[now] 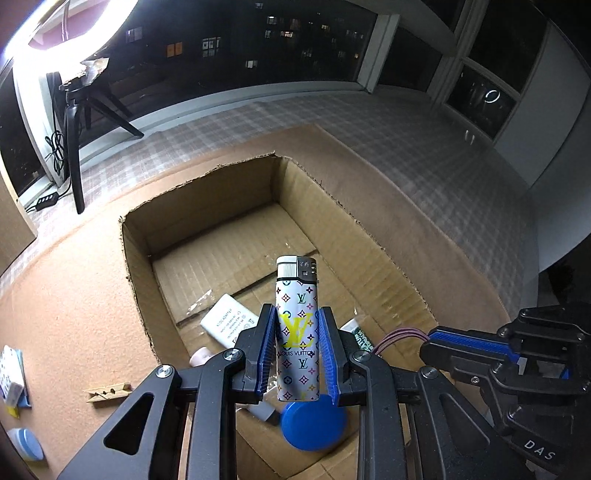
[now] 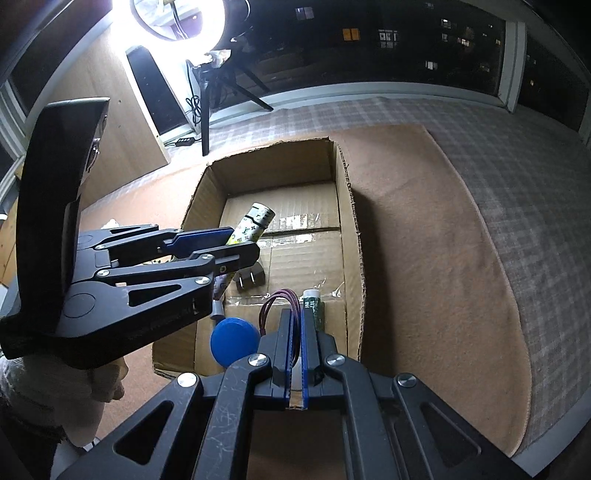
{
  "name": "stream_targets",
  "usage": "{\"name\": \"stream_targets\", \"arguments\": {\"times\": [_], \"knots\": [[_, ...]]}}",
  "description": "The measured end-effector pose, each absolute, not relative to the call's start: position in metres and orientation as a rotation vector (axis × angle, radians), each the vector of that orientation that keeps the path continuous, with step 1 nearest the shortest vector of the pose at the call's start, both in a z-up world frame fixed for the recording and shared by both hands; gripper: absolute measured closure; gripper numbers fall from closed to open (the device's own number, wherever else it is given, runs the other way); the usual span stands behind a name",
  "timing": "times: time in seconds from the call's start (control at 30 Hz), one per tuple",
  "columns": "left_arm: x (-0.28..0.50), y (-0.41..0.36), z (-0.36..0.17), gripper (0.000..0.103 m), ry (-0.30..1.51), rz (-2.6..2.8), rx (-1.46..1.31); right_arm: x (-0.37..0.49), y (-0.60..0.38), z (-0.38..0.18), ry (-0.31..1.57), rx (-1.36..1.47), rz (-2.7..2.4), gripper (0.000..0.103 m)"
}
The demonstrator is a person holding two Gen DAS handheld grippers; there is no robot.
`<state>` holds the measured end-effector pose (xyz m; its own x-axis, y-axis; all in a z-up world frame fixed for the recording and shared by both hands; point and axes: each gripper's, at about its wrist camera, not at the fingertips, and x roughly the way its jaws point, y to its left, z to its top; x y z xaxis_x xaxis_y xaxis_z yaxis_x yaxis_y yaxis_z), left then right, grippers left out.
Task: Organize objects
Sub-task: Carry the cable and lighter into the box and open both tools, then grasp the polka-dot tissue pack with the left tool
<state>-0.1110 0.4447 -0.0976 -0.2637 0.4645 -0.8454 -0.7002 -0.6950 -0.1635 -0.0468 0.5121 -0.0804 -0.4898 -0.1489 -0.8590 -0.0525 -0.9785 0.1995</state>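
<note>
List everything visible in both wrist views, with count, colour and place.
Cardboard box: 1, brown, on the tan mat.
Lighter: 1, white patterned, in left jaws over box.
Hair tie: 1, maroon, in right jaws.
Round lid: 1, blue, in box.
Charger: 1, white, in box.
Tube: 1, green, in box.
Clothespin: 1, wooden, on mat left of box.
Ring light: 1, lit, behind box.
Left gripper: shut on lighter.
Right gripper: shut on hair tie.

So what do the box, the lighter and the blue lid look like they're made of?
Box: corrugated cardboard, matt brown, with fluted ragged cut edges. Lighter: probably plastic, glossy white printed wrap, with a shiny metal-looking top. Blue lid: likely smooth plastic with a soft sheen.
</note>
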Motion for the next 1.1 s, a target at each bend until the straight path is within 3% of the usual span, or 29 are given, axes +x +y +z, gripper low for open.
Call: {"name": "stream_targets", "arguments": {"times": [0.07, 0.17, 0.23, 0.53, 1.1], "knots": [[-0.112, 0.444, -0.098, 0.078, 0.317, 2.015, -1.237, -0.047, 0.513, -0.081, -0.312, 1.552, -2.645, 0.098], [-0.112, 0.44, -0.095, 0.074, 0.315, 2.028, -1.233, -0.046, 0.512, -0.081, -0.314, 1.554, -2.642, 0.078], [-0.112, 0.435, -0.091, 0.067, 0.309, 2.041, -1.227, -0.045, 0.511, -0.08, -0.314, 1.547, -2.646, 0.072], [-0.112, 0.381, -0.071, 0.066, 0.255, 2.087, -1.225, -0.04, 0.492, -0.073, -0.358, 1.533, -2.622, 0.072], [-0.143, 0.181, -0.073, 0.062, 0.121, 2.251, -1.371, -0.06, 0.374, -0.071, -0.329, 1.513, -2.499, 0.069]]}}
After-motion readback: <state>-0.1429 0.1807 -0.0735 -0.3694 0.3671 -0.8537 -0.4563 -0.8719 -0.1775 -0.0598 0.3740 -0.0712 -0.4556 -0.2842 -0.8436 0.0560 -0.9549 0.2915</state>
